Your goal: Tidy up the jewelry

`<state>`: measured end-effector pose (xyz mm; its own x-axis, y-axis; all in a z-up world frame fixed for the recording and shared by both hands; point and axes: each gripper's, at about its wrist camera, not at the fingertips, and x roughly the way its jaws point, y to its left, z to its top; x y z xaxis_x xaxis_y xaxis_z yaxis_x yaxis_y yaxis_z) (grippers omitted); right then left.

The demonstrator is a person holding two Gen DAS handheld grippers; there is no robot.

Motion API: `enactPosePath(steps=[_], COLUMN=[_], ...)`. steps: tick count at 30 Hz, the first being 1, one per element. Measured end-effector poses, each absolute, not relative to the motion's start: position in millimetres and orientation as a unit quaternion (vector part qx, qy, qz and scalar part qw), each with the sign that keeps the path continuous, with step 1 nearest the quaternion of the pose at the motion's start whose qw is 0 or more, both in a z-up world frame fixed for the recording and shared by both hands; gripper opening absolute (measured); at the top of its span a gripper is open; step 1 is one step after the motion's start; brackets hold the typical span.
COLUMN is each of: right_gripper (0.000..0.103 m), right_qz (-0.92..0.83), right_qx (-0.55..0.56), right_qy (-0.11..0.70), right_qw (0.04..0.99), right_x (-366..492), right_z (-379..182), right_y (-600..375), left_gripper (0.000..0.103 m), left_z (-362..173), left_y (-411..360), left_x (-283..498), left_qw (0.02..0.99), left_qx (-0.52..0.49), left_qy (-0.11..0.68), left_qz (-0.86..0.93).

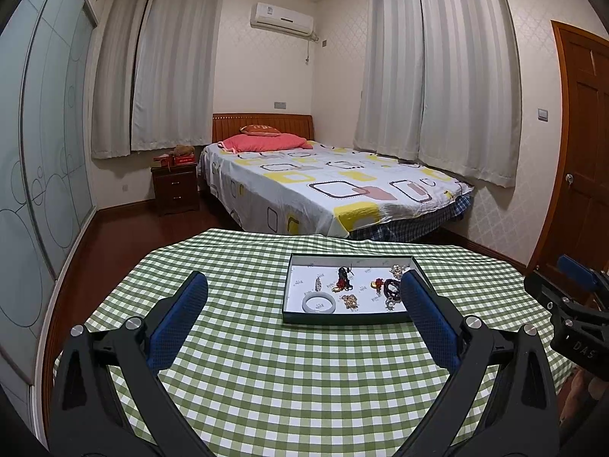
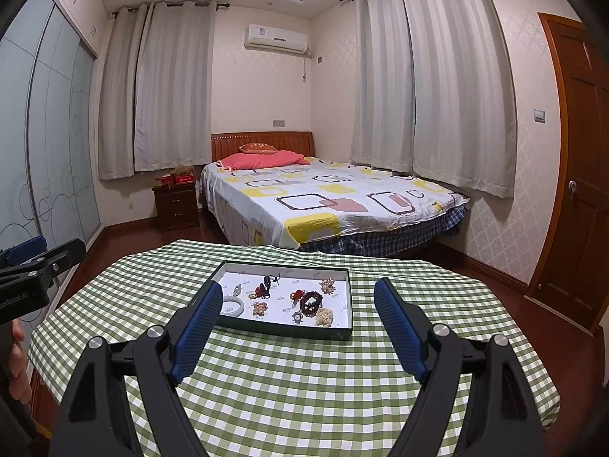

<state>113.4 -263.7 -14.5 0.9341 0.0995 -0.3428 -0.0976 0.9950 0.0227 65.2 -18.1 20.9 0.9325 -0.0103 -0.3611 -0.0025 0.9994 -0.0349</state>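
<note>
A shallow dark-rimmed tray (image 1: 342, 319) (image 2: 281, 329) with a white floor lies on the green checked tablecloth (image 1: 266, 361) (image 2: 289, 381). Inside it are a pale jade bangle (image 1: 319, 303) (image 2: 233, 305), a dark beaded bracelet (image 1: 391, 289) (image 2: 310, 302), red-and-black corded pieces (image 1: 343, 278) (image 2: 264, 288) and small pearl clusters (image 1: 350, 301) (image 2: 324, 316). My left gripper (image 1: 302, 280) is open above the cloth, short of the tray, nothing between its blue pads. My right gripper (image 2: 298, 287) is open too, empty, with its left finger over the tray's near-left corner.
The table drops off at its far edge toward a bed (image 1: 327, 186) (image 2: 335, 205). A dark nightstand (image 1: 176, 190) stands left of the bed. A wooden door (image 2: 578, 175) is on the right, a sliding wardrobe (image 1: 42, 144) on the left. A hand (image 2: 15, 365) shows at the left edge.
</note>
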Motion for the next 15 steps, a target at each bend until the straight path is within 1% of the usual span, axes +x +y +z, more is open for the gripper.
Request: enactPosePath(steps=[15], right_gripper=[0.079], right_qz=[0.051], right_qx=[0.002], right_qy=[0.176], right_qw=[0.983], right_x=[113.4], right_z=[-15.6], right_y=[-261.3], left_gripper=[0.098], left_z=[18.6], left_y=[-15.5], left_x=[65.6], left_qw=[0.983], left_qx=[-0.022], left_qy=[0.183], left_qz=[0.001])
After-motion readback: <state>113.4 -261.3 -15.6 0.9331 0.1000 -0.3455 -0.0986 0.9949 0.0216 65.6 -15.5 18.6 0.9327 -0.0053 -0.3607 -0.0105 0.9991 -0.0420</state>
